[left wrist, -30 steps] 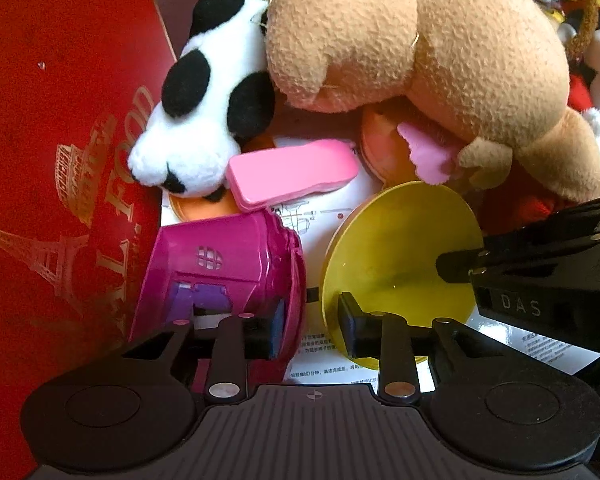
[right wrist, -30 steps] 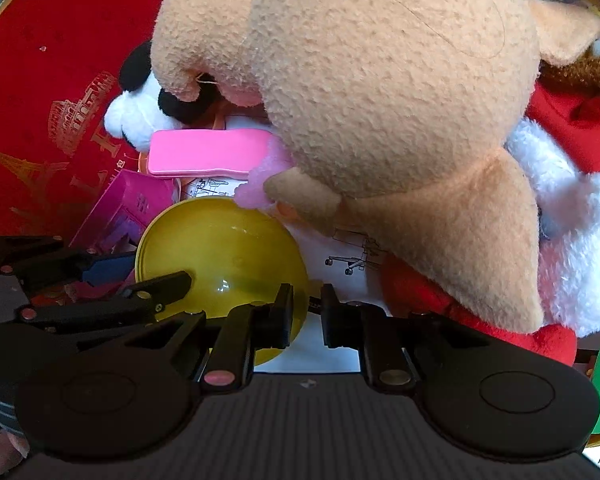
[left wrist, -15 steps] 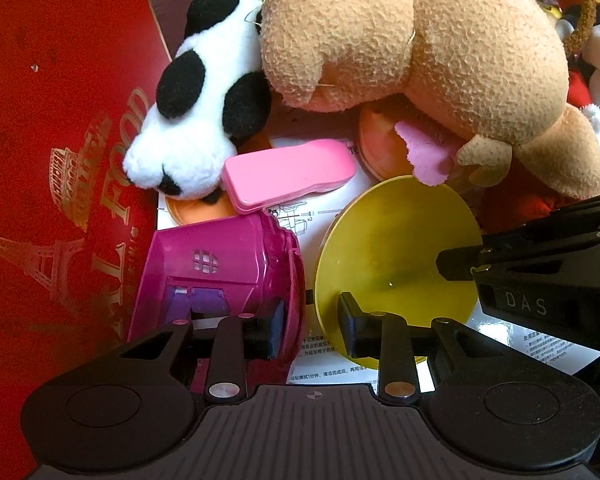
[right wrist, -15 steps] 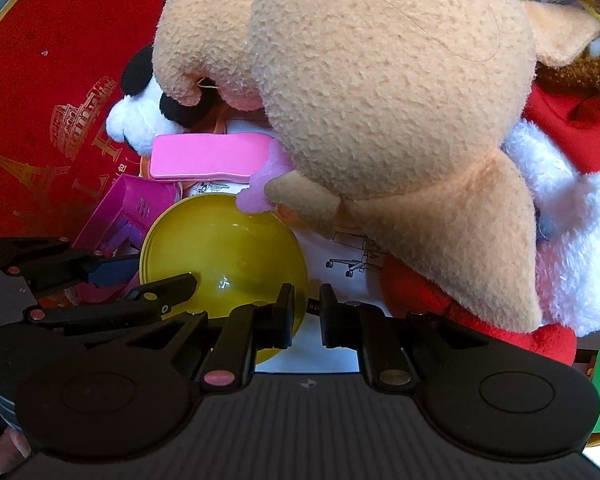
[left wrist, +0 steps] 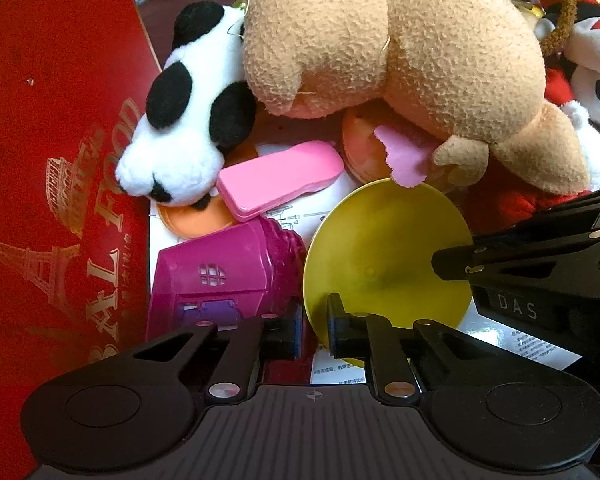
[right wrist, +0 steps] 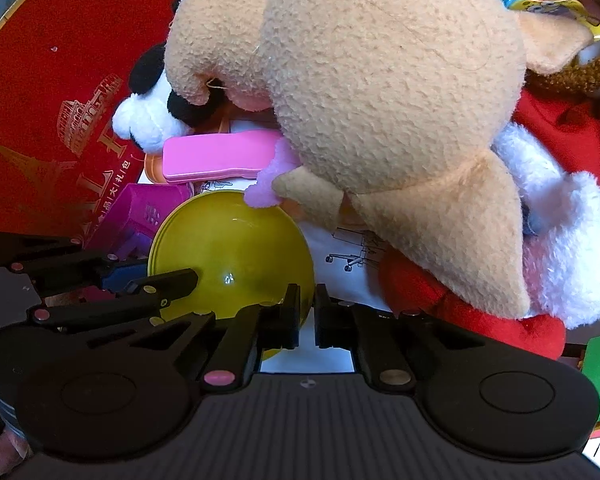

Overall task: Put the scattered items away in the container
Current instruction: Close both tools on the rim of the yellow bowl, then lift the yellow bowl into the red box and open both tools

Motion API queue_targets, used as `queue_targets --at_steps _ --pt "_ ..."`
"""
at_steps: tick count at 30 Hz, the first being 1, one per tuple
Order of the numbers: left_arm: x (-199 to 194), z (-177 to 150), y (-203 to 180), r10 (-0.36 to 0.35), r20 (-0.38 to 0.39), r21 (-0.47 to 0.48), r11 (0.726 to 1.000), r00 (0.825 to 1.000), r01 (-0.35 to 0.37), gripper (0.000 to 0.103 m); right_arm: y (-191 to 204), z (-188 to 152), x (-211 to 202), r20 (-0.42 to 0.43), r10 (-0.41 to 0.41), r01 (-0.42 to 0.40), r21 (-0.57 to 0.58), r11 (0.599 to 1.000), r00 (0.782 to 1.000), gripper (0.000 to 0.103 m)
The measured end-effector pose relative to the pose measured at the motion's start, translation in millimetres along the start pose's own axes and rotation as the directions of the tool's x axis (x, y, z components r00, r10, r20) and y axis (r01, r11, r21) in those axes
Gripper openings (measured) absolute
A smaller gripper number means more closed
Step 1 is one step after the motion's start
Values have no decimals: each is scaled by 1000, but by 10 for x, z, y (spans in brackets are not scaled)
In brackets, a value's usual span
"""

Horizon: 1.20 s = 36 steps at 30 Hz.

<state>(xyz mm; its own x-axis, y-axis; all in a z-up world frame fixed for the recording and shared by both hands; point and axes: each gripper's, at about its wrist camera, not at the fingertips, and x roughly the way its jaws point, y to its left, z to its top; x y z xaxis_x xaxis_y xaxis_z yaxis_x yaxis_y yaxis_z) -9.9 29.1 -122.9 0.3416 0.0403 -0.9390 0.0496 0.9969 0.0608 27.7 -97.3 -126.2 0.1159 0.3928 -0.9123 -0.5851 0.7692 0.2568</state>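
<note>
Two hand-held tools work over a red container filled with toys. The left tool (left wrist: 314,318) points steeply down, its jaws drawn close together with the left rim of the yellow bowl (left wrist: 388,256) in the narrow gap between them; whether the pads press on the rim cannot be told. The right tool (right wrist: 307,316) likewise has its jaws nearly shut, with the bowl's right rim (right wrist: 236,256) in the narrow gap between them; here too, contact of the pads cannot be told.

The bowl stands tilted on a printed instruction sheet (right wrist: 340,252) at the bottom of the container. Just left of it lies a magenta toy house (left wrist: 220,280) on its side, beside the red container wall (left wrist: 52,160) with gold lettering. Behind the bowl: a pink plastic case (left wrist: 280,186) resting on an orange disc (left wrist: 192,220), a panda plush (left wrist: 184,136) with its muzzle on that disc, and a large tan plush (left wrist: 400,48) leaning over a second orange disc (left wrist: 360,144). A red-and-white plush (right wrist: 552,248) lies under the tan one at the right.
</note>
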Motion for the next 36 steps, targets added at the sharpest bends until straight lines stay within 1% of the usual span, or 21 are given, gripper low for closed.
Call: queue_targets --at_steps 7,21,36 --pt "-49 -10 -31 -1 12 11 1000 1000 0 7 33 50 3 9 -4 4 2 1000 1000 8" --pt "-189 -13 -16 -19 61 18 1000 998 17 5 47 64 -192 49 -15 15 0 1000 999 8" --pt "-407 4 2 -82 90 -3 997 993 82 3 41 81 -418 87 -33 32 7 999 996 6"
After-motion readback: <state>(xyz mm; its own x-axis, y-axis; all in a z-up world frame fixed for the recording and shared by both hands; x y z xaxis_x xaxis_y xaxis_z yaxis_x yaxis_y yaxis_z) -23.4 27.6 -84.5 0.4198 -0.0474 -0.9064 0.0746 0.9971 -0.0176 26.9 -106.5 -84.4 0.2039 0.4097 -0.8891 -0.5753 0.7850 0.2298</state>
